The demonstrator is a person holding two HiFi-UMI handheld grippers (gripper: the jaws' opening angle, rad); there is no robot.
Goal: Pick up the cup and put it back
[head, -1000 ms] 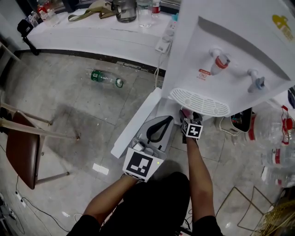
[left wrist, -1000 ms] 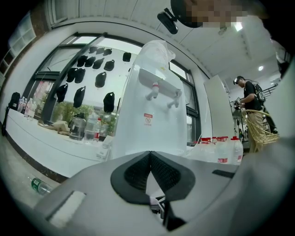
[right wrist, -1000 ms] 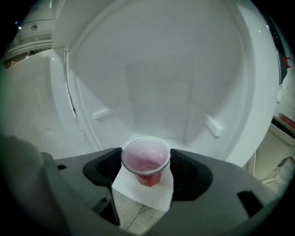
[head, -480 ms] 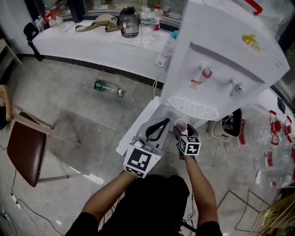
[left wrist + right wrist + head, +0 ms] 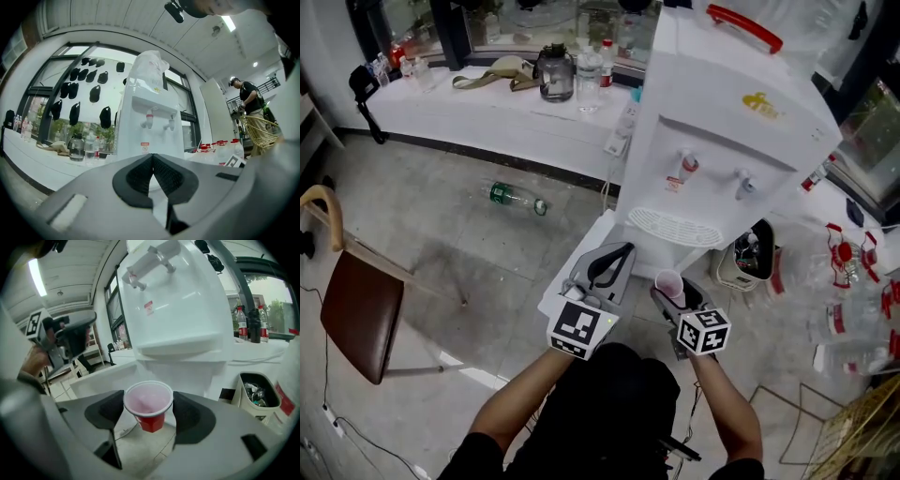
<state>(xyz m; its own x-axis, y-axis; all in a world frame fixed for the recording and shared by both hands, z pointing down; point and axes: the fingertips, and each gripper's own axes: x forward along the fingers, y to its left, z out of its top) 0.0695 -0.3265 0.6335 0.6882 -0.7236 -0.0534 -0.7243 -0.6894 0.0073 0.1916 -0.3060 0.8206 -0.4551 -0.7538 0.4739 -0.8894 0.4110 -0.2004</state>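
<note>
Right gripper (image 5: pixel 671 291), in my right hand, is clamping the cup (image 5: pixel 668 282) at its rim, pinching it from both sides. The right gripper view is showing the cup (image 5: pixel 148 405) upright, red outside and pale pink inside, hanging clear of the floor between the jaws. I am holding it in front of the dispenser (image 5: pixel 727 131), just below and forward of the tray (image 5: pixel 675 228).

A second ago this gripper was tucked under that tray, close against the cabinet, with only the cup's mouth peeping out below the grille. Half a second ago it was already coming out. Now it is sitting higher and nearer to me, with floor showing between cup and cabinet. The grip itself is looking unchanged across the three moments.

Left gripper (image 5: pixel 617 255) is staying beside the open door (image 5: pixel 565 274), pointing toward the dispenser and sitting slightly higher than before. The left gripper view is showing its pads (image 5: pixel 140 176) meeting tip to tip, with nothing between them.

My head is also tilting up: the red handle (image 5: pixel 748 25) on the dispenser's top, out of frame a second ago, is now coming fully into sight. The chair (image 5: pixel 352 314) and the bottle (image 5: pixel 514 198) on the floor are lying at the left much as before.
</note>
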